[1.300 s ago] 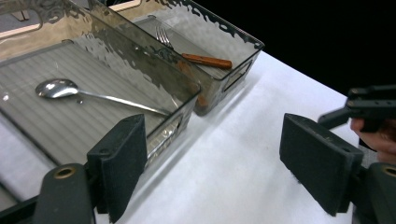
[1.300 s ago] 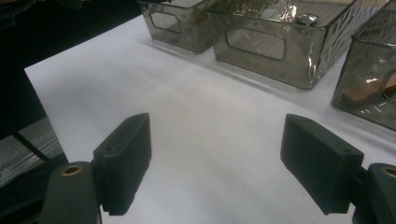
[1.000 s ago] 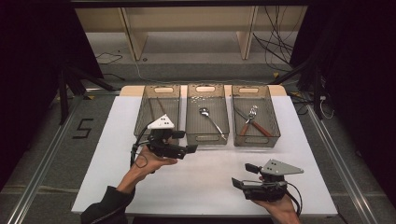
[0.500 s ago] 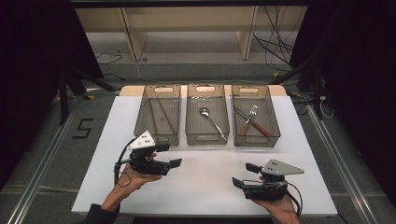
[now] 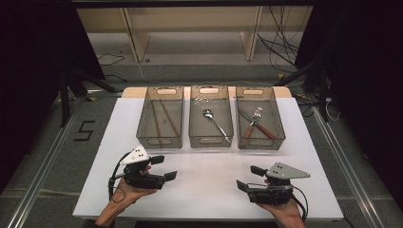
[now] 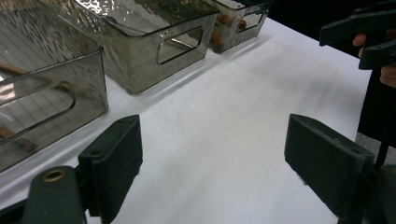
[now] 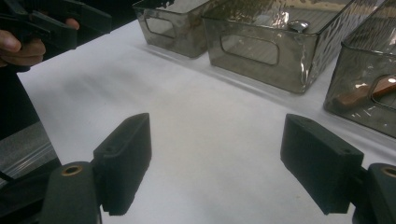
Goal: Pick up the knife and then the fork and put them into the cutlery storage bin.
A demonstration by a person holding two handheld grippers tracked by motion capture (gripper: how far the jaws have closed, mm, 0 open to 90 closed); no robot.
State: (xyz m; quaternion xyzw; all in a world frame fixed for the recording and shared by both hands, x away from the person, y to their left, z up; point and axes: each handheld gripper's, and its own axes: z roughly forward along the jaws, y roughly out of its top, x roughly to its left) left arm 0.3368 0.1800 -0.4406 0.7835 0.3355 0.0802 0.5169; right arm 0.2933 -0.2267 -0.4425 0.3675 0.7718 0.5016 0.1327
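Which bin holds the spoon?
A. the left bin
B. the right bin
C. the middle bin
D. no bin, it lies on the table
C: in the high view the spoon lies inside the middle bin, while the left bin holds chopsticks and the right bin holds a fork.

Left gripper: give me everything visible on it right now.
The left gripper is a black two-jaw tool with a grey three-cornered plate on top and a trailing cable, held in the person's left hand above the white table near its front edge. Jaws wide open, empty, aimed toward the right gripper, touching nothing else.
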